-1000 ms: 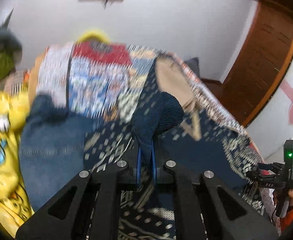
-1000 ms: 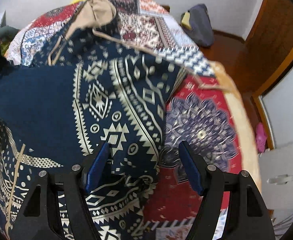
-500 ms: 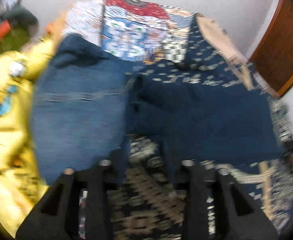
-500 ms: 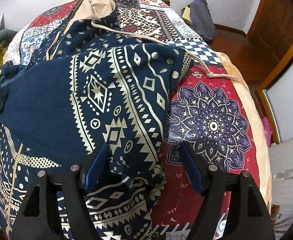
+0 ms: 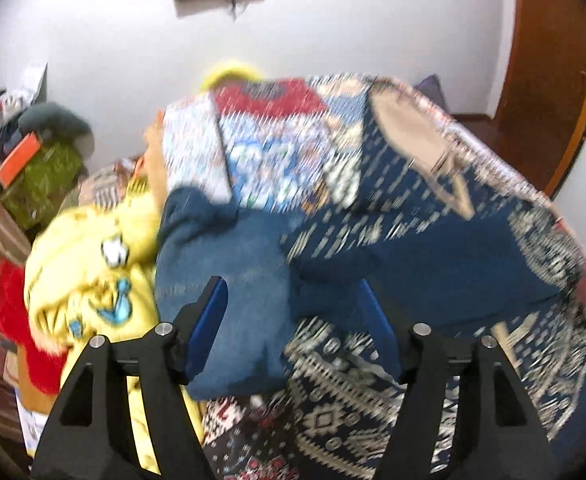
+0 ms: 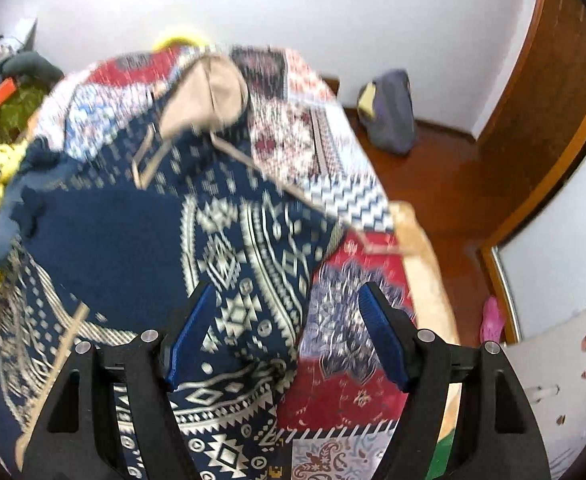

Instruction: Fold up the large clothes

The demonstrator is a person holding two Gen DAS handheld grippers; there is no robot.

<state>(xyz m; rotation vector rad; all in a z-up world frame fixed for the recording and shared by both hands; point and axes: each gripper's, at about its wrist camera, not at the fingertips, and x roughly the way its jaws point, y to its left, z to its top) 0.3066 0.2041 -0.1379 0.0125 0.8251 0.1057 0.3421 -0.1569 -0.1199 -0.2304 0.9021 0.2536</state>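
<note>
A navy hoodie [image 6: 229,240] with a cream geometric pattern lies spread on the patchwork bed cover [image 6: 353,360], its beige-lined hood [image 6: 213,92] toward the wall. One plain navy sleeve [image 5: 433,264] is folded across its body. My left gripper [image 5: 293,292] hovers above the sleeve's cuff end. Its jaws are opening, and nothing is pinched between the blue pads. My right gripper [image 6: 287,300] stands open over the hoodie's right edge, where it meets the red cover, holding nothing.
Blue jeans [image 5: 245,248] and a yellow printed garment [image 5: 89,280] lie left of the hoodie. A cluttered corner with a green bag [image 5: 41,176] sits at far left. A grey backpack [image 6: 389,112] stands on the wooden floor beside a brown door [image 6: 553,100].
The left gripper let go of the navy sleeve, opened wide and drew up and back; the sleeve now lies across the hoodie. The right gripper rose, still open.
</note>
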